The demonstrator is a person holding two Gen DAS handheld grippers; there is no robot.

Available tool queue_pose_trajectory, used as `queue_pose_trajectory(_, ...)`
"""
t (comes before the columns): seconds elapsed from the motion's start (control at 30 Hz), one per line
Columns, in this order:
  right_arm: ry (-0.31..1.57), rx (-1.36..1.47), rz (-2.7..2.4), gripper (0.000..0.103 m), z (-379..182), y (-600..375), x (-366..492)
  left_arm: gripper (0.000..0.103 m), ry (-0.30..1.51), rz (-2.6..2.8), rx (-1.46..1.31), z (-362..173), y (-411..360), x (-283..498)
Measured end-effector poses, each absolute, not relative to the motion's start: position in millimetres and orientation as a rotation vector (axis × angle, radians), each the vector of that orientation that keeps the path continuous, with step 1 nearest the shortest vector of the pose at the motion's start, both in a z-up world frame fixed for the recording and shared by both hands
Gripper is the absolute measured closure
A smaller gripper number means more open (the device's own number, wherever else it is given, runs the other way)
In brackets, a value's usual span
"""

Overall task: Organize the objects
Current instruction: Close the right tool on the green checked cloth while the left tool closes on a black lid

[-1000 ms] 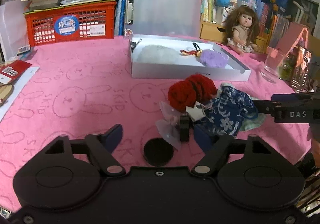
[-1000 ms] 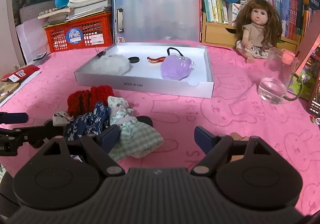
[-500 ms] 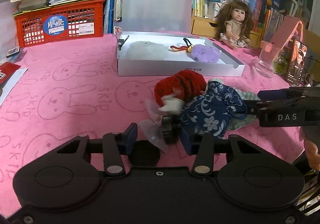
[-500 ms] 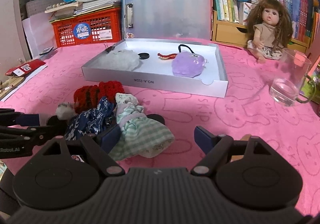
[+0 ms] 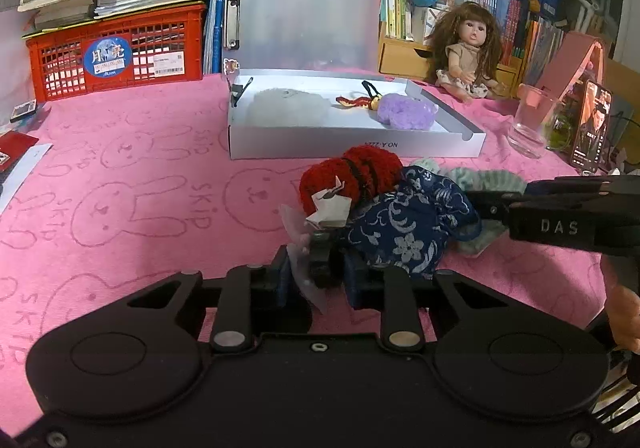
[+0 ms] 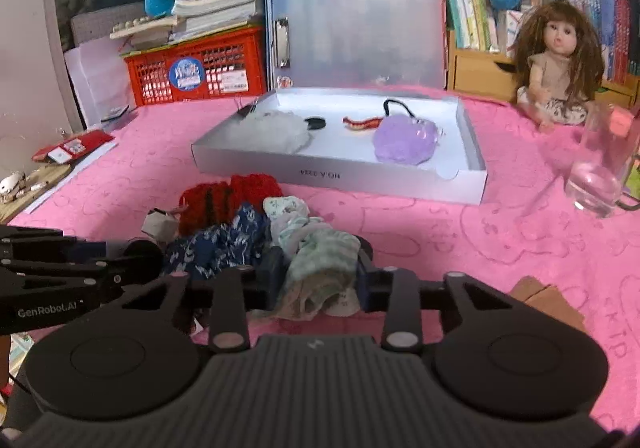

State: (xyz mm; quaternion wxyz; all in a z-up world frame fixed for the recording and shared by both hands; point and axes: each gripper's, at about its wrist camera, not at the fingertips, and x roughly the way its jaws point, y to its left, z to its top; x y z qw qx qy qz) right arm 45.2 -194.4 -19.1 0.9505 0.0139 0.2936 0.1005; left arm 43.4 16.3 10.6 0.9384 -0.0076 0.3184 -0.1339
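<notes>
Both grippers have closed since a second ago: the left gripper [image 5: 316, 276] now pinches a small black piece with clear wrapping at the near edge of the pile, and the right gripper [image 6: 318, 282] is clamped on the green checked cloth [image 6: 320, 260]. Both items lie on the pink mat (just short of the white box [image 5: 360, 150]). Grasping looks done; the next move probably calls for lifting each piece free of the tangled blue floral cloth [image 5: 408, 228] and red yarn item [image 5: 352, 176]. Only the right view shows the small black disc [image 6: 316, 123] inside the box.
</notes>
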Motion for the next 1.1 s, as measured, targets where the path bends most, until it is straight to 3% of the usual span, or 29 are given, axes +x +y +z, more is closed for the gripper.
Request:
queue_pose_trajectory(0.33,0.537,0.075,0.141,0.066,-3,-211,38,0.085,0.617,-0.264,-0.017,23,20,39)
queue_pose_trajectory(1.1,0.567,0.109,0.082,0.065,-13,-219,41,0.075,0.570,-0.195,-0.009,28,35,34)
